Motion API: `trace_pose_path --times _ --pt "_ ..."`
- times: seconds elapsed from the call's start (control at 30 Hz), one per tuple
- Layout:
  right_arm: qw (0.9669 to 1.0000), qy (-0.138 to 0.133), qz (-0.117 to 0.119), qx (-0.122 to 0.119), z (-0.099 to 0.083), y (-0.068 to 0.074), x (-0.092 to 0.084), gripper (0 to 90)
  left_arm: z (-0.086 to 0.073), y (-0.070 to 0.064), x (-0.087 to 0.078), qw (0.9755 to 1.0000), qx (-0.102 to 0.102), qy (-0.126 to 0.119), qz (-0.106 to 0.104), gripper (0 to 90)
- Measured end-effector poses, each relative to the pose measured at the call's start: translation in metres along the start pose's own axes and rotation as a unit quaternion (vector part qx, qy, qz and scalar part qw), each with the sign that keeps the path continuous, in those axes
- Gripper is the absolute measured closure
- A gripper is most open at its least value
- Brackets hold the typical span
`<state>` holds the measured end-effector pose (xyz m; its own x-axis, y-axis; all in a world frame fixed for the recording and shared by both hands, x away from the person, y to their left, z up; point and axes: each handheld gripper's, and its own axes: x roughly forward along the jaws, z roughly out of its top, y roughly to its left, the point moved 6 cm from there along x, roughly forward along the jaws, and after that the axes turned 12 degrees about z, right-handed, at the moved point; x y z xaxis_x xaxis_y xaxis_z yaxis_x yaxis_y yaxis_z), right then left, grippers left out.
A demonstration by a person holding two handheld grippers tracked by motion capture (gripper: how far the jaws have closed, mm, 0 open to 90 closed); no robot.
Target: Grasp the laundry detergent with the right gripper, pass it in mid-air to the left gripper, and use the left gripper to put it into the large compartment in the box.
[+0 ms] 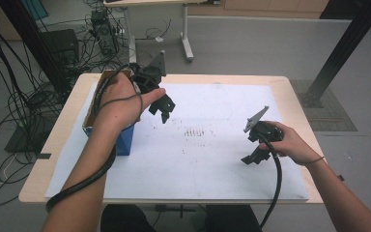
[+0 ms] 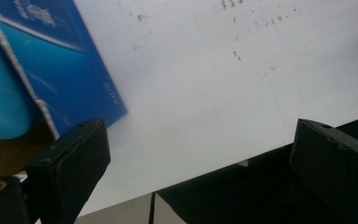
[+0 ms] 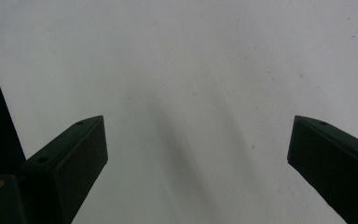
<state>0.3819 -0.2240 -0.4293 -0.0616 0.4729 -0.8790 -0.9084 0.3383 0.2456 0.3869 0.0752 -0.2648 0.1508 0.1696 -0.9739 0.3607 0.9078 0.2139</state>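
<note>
Grippers: our left gripper (image 1: 164,111) and right gripper (image 1: 250,160) hang spread and empty; blue carton (image 1: 124,140) ungrasped, so we judge everything remains.

Desk (image 1: 294,96): pale wood with a smooth edge. Sheet (image 1: 212,159): white paper, matt, marked with small dark specks near the middle. Box (image 1: 124,140): cardboard, printed glossy blue outside, raw brown inside, with a rough torn rim. Left gripper (image 1: 163,112) and right gripper (image 1: 251,159): black matt plastic. Plates on top of them: grey, flat, dull. Cables: black, smooth rubbery sheath.
</note>
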Motion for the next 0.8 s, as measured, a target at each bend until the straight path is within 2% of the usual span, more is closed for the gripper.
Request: trace_pose_path --times 0.2,0.33,0.43,0.63,0.8 --pt "1.0000 0.000 -0.002 0.000 -0.002 0.000 -0.001 4.8 0.001 -0.020 0.014 0.9998 0.016 0.001 -0.009 5.4" --pt "1.0000 -0.002 -0.002 0.003 -0.002 0.000 -0.002 4.7 0.001 -0.027 0.020 0.9996 0.024 0.000 -0.014 5.5" --pt "1.0000 -0.003 -0.003 0.002 -0.003 0.000 -0.002 4.8 0.001 -0.036 0.030 0.9996 0.023 -0.005 -0.017 5.5" --pt "1.0000 -0.003 -0.002 0.006 -0.004 0.000 -0.001 4.8 0.000 -0.044 0.042 0.9994 0.028 -0.005 -0.019 5.5" --pt "1.0000 0.000 -0.003 0.009 -0.006 -0.001 0.000 4.8 0.000 -0.052 0.061 0.9995 0.027 0.000 -0.019 5.5"
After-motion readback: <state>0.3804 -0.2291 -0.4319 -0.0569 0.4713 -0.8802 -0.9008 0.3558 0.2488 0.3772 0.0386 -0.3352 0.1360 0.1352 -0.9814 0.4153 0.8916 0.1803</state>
